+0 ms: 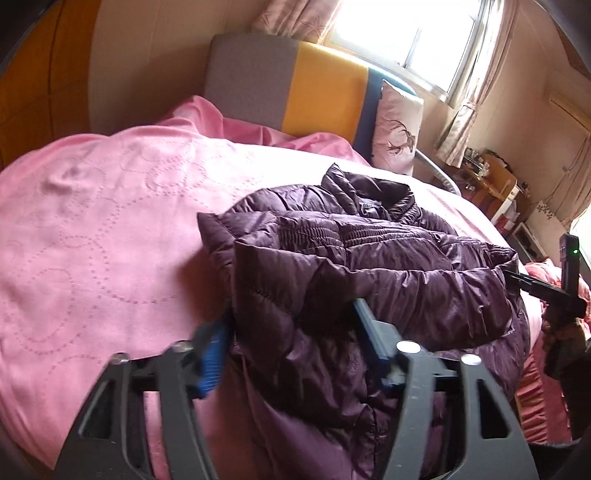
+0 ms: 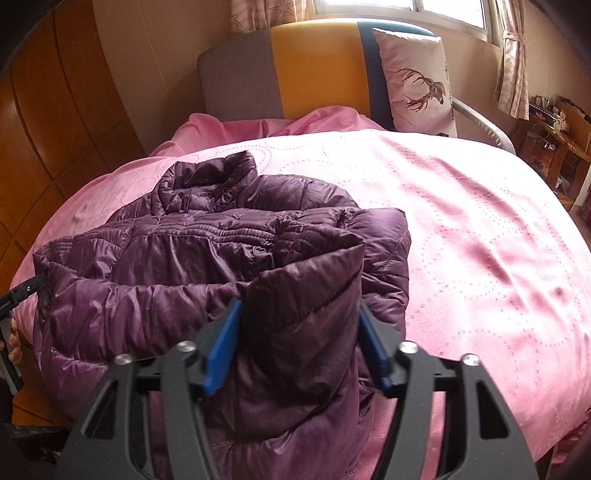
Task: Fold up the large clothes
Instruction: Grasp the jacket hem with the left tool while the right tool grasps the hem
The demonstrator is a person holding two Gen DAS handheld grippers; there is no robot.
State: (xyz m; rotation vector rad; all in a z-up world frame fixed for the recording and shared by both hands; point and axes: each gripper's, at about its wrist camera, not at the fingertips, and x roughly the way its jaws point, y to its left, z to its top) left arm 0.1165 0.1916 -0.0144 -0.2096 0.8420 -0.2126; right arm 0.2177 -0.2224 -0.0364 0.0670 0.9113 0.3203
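A dark purple quilted puffer jacket (image 1: 388,266) lies partly folded on a pink bedspread (image 1: 110,221), collar toward the headboard. My left gripper (image 1: 291,314) is shut on a thick fold of the jacket's hem at its left corner and holds it raised. My right gripper (image 2: 299,310) is shut on a thick fold of the jacket (image 2: 184,258) at its right corner. Each gripper shows in the other's view: the right one (image 1: 532,286) at the jacket's far right edge, the left one (image 2: 26,290) at its far left edge.
A grey, yellow and blue headboard (image 2: 295,74) stands at the back with a deer-print pillow (image 2: 417,81) against it. Wooden wardrobe panels (image 2: 55,110) stand on the left. A cluttered wooden desk (image 1: 491,181) stands to the right under a curtained window (image 1: 406,29).
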